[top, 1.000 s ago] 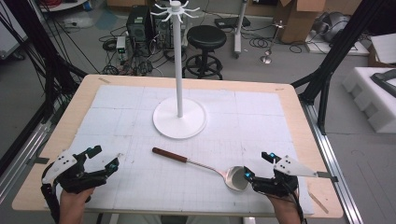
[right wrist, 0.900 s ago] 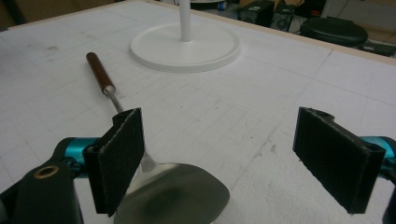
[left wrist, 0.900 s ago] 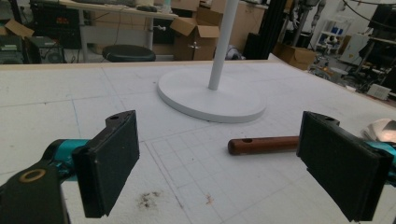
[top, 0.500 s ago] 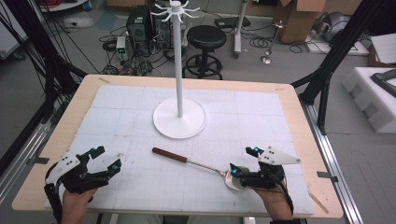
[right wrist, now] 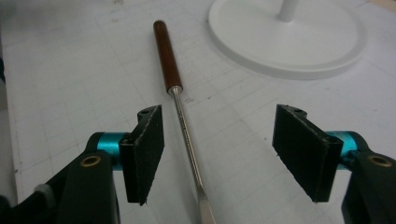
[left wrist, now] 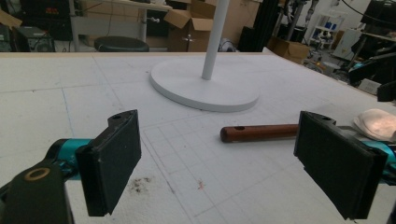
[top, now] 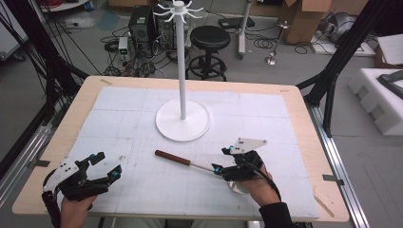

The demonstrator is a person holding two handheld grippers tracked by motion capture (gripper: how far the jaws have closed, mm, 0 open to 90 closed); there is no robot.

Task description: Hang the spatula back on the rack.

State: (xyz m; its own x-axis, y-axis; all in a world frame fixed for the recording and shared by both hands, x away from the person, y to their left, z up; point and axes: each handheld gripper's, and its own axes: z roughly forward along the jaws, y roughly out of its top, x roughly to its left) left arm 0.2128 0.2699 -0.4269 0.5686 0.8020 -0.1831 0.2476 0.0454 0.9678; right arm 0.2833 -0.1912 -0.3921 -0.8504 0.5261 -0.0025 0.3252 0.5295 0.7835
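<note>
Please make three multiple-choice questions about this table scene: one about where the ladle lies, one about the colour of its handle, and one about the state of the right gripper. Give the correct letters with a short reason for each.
1. Where does the ladle lie against the white stand?
A. on the stand's base
B. on the mat, nearer the person than the base
C. hanging from the stand's hooks

2. What colour is the ladle's handle?
A. brown
B. blue
C. white

3. How is the right gripper?
A. shut on the shaft
B. open, jaws either side of the metal shaft
C. shut on nothing

Answers:
1 B, the high view shows it flat, apart from the base.
2 A, the right gripper view shows reddish-brown wood.
3 B, gaps show on both sides.
</note>
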